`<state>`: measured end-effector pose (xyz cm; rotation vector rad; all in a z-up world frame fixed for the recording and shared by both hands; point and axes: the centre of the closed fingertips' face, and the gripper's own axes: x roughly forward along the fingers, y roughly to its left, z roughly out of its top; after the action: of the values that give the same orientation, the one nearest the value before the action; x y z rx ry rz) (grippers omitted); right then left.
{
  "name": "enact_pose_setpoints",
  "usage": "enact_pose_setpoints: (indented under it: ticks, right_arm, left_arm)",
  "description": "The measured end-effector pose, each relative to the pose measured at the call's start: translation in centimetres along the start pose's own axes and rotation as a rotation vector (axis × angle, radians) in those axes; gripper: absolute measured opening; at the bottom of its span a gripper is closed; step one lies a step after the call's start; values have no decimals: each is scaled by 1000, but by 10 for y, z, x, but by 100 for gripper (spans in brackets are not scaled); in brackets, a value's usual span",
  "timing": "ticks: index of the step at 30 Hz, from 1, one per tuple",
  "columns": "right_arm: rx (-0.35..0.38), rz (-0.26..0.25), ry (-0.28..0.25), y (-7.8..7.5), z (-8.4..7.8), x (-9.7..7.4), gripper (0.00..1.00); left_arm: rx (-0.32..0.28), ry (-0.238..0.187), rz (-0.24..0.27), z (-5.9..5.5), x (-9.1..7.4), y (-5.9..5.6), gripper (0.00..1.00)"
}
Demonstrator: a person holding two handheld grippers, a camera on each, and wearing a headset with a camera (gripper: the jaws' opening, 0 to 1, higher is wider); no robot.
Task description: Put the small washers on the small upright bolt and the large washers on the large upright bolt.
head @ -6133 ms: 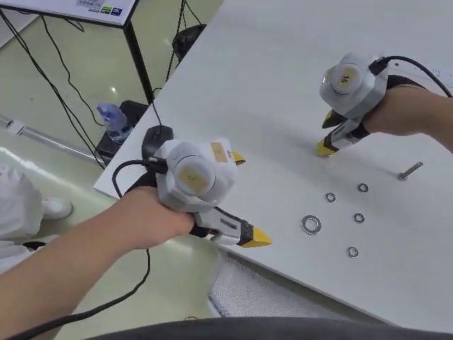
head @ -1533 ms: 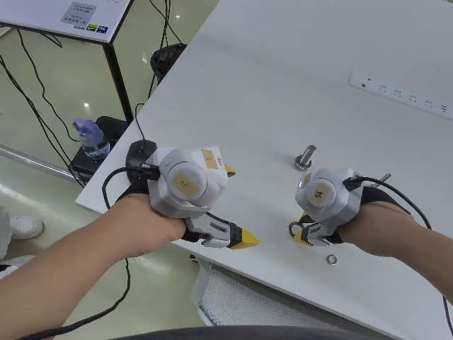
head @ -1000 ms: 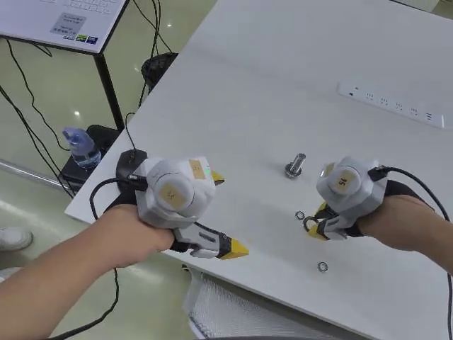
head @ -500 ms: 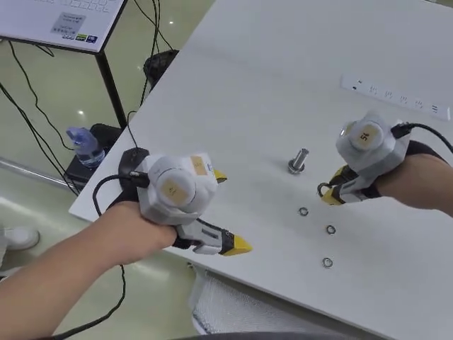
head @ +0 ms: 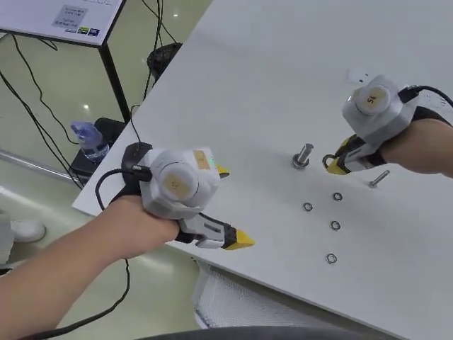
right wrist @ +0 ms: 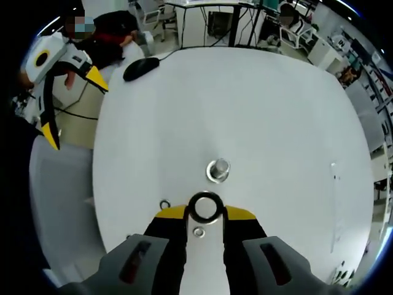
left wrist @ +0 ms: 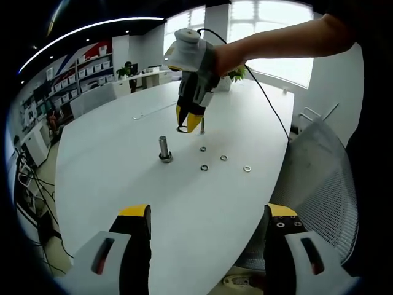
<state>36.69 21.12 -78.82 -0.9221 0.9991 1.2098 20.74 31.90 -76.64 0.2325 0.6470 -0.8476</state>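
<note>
Where right gripper [right wrist: 206, 214] grips, large washer [right wrist: 191, 208] part-hidden.

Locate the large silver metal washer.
In the head view, the large silver metal washer is clamped in the yellow tips of the right gripper, just right of the large upright steel bolt.

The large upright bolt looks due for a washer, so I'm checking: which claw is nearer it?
Right. The right claw, shut on a large washer, hangs just beside the large upright bolt; the left claw is open, far off by the table edge.
</note>
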Motion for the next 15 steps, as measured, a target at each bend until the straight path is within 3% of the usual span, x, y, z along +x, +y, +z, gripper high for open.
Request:
enact_pose_setpoints:
  ticks: [15]
  right_arm:
    - [-18, -15, -3, -23, 20, 10, 21]
  left_arm:
    - [-3, 0, -2, 1, 1, 1, 74]
